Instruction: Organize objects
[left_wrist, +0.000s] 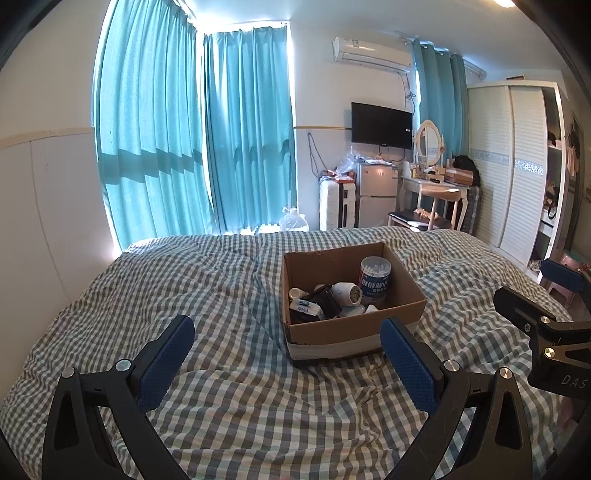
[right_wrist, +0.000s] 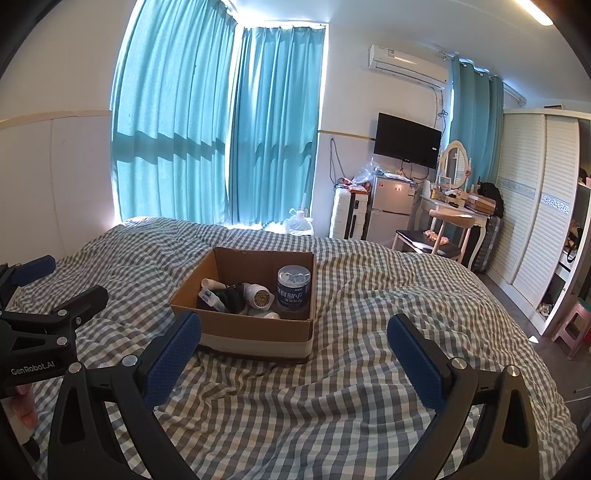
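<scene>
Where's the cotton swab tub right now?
The cotton swab tub stands upright in the right rear corner of the cardboard box on the checked bedspread, beside a small white bottle.

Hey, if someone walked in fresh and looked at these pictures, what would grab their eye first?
Probably the open cardboard box in the middle of the checked bedspread, with a blue-labelled canister upright at its right side among jumbled small items. Then the bright teal curtains behind the bed. Both grippers, left and right, hang open near the box.

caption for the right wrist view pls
Open right tool held before a cardboard box of toiletries on a checked bed.
</scene>
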